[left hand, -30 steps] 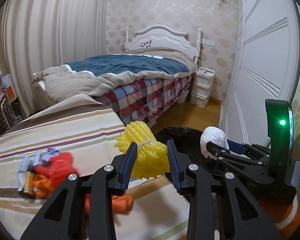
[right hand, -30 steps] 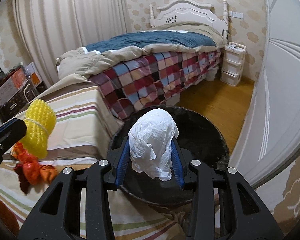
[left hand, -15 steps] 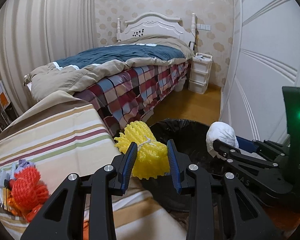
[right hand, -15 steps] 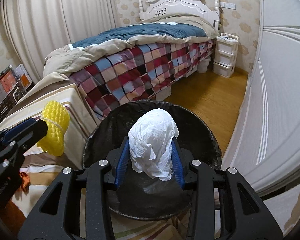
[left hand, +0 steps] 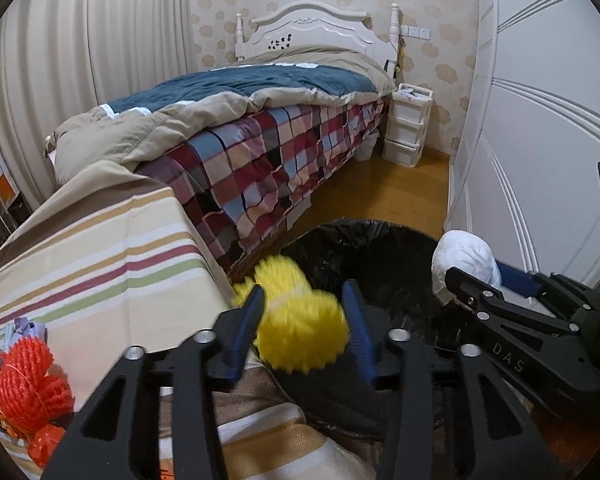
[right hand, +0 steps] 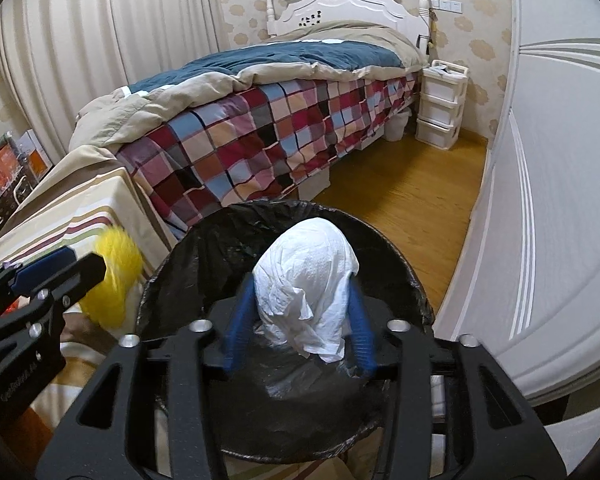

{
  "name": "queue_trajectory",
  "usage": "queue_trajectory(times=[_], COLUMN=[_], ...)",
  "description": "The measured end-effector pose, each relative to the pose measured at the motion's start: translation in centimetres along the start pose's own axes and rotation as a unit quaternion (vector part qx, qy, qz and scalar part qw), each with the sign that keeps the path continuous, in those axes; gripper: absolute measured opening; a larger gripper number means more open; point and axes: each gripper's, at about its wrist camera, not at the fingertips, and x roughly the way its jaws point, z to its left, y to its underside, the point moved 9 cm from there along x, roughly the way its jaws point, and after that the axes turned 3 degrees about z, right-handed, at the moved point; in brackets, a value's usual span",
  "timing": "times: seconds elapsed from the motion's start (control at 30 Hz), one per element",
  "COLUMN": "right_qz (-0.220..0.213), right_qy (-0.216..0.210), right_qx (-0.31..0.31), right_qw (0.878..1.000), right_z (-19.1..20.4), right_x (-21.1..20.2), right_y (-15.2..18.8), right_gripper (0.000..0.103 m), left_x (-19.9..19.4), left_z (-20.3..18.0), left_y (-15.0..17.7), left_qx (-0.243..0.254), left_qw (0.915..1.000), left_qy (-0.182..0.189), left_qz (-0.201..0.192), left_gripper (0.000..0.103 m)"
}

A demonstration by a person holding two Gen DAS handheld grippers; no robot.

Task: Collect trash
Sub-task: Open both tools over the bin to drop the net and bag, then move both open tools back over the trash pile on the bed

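1. We are at the release step: the left gripper (left hand: pixel 302 322) opens its jaws around the yellow foam net (left hand: pixel 300 334), blurred, at the rim of the bin (right hand: pixel 380 236).
2. The right gripper (right hand: pixel 300 316) opens around the white tissue wad (right hand: pixel 306 280) over the bin.
3. Next, we judge, clear both.
4. Only the left view shows the orange mesh (left hand: pixel 28 384) remaining on the striped cloth (left hand: pixel 100 256).

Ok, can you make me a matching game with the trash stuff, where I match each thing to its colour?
Things:
1. foam net
2. tissue
3. bin bag
4. mesh ball

Colours:
A. black
B. orange
C. yellow
D. white

Pairs: 1-C, 2-D, 3-A, 4-B
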Motion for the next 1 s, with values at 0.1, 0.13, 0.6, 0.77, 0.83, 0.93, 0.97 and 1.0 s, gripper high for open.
queue_trajectory(times=[0.1,0.13,0.6,0.77,0.83,0.93,0.97,1.0], right_qz=[-0.005,-0.006,-0.013,-0.013,-0.011,-0.008,-0.007,-0.006], right_qy=[0.007,0.010,0.002,-0.013,-0.019,-0.032,-0.036,-0.040], right_qx=[0.005,0.007,0.009,-0.002,-0.005,-0.010,-0.012,-0.015], right_qw=[1.000,1.000,1.000,1.000,1.000,0.999,0.999,0.999], right_z=[-0.5,-0.8,0.4,2.4,3.1,4.3,4.7,5.2], right_x=[-0.1,-0.2,-2.5,-3.9,-4.3,-5.0,-5.2,-5.4], right_y=[0.0,0.0,0.8,1.8,2.2,3.0,3.3,3.6], right_gripper=[0.061,0.061,0.073,0.075,0.075,0.075,0.075,0.075], left_x=[-0.2,-0.3,-4.5,-6.6,-7.6,-8.9,-9.3,-9.9], left_z=[0.3,0.5,2.9,4.3,5.3,6.7,7.0,7.6], left_y=[-0.1,-0.2,0.9,2.3,3.2,4.7,5.1,5.7], left_qx=[-0.012,-0.018,-0.043,-0.053,-0.058,-0.067,-0.070,-0.073], left_qw=[0.9999,0.9998,0.9981,0.9970,0.9962,0.9951,0.9948,0.9942], left_qy=[-0.002,-0.005,-0.042,-0.053,-0.061,-0.069,-0.071,-0.076], left_qz=[-0.003,-0.004,-0.018,-0.020,-0.021,-0.020,-0.020,-0.021], left_gripper=[0.071,0.074,0.084,0.084,0.084,0.084,0.084,0.084])
